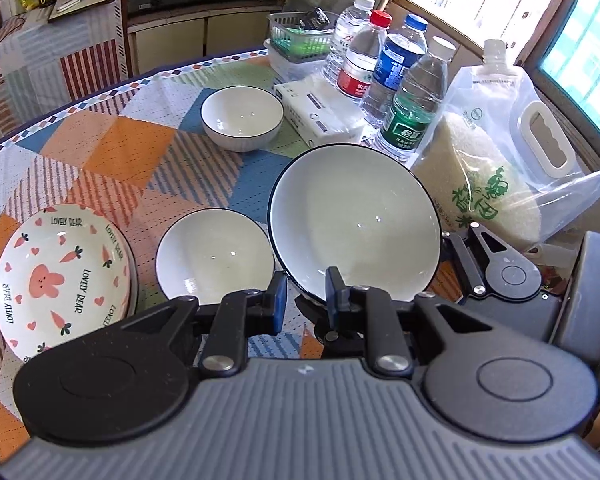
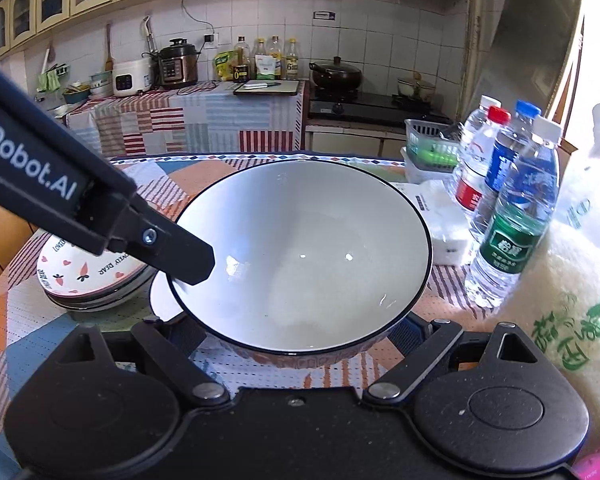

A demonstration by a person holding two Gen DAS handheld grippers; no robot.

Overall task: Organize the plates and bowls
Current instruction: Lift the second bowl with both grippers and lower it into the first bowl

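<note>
we hold the large white black-rimmed ceramic bowl (image 2: 300,256), empty: left gripper (image 1: 306,300) pinches its rim, right gripper (image 2: 296,340) spans its base; two smaller white bowls (image 1: 214,256) sit empty.

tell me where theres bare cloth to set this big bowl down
Widest bare cloth lies between the bear plates and the far small bowl. A narrower strip runs between the two small bowls, the nearer at. The window side is crowded: bottles, tissues, rice bag.

Right claw's (image 2: 296,330) fingertips behind bowl (image 2: 300,256)
</note>
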